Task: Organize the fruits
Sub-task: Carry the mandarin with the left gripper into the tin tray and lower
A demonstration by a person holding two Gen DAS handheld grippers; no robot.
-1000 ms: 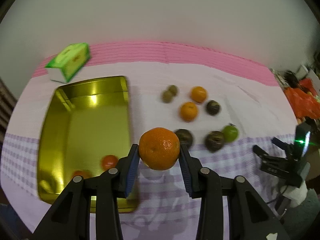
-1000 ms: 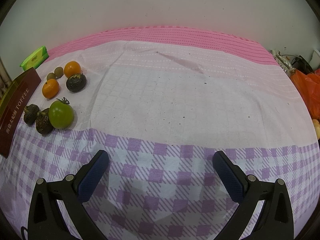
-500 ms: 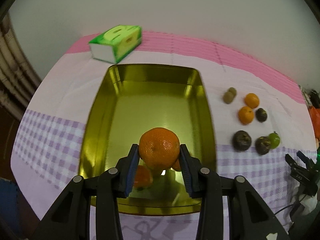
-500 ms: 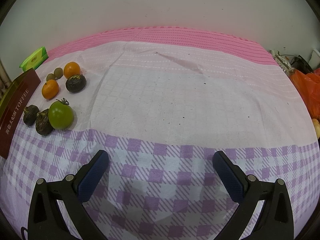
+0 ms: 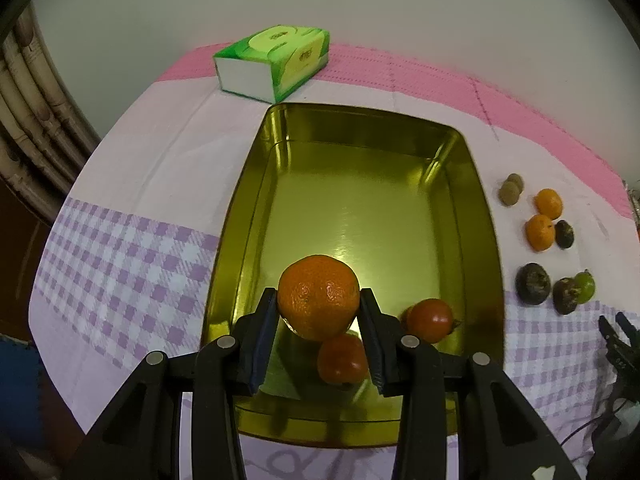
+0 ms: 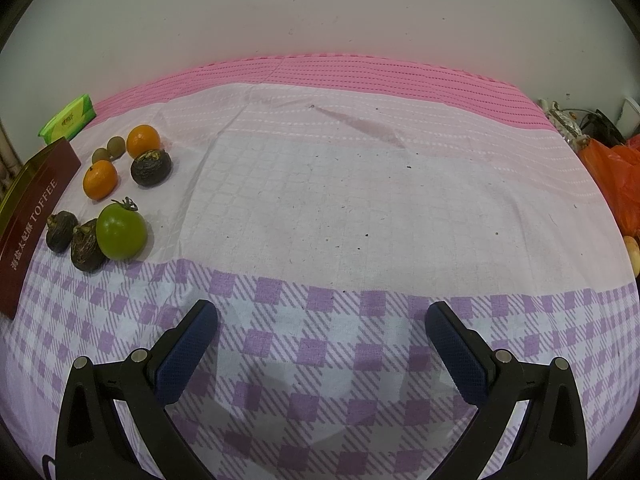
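Observation:
My left gripper (image 5: pixel 319 308) is shut on a large orange (image 5: pixel 318 297) and holds it above the near end of a gold tin tray (image 5: pixel 486 216). Two red-orange fruits (image 5: pixel 430 319) (image 5: pixel 342 357) lie in the tray below it. To the tray's right on the cloth lie two small oranges (image 5: pixel 540 232), two kiwis (image 5: pixel 510 191), three dark fruits (image 5: pixel 532 283) and a green tomato (image 5: pixel 586 286). My right gripper (image 6: pixel 320 320) is open and empty over the checked cloth. The same loose fruits, with the green tomato (image 6: pixel 121 231), show at the far left of the right wrist view.
A green tissue box (image 5: pixel 274 62) lies behind the tray. The tray's dark red side (image 6: pixel 30 216) shows at the left edge of the right wrist view. An orange plastic bag (image 6: pixel 612 172) and clutter sit at the table's right end. A wall runs behind the table.
My left gripper has carried the orange leftward from beside the loose fruits to over the gold tray. The right gripper has not moved.

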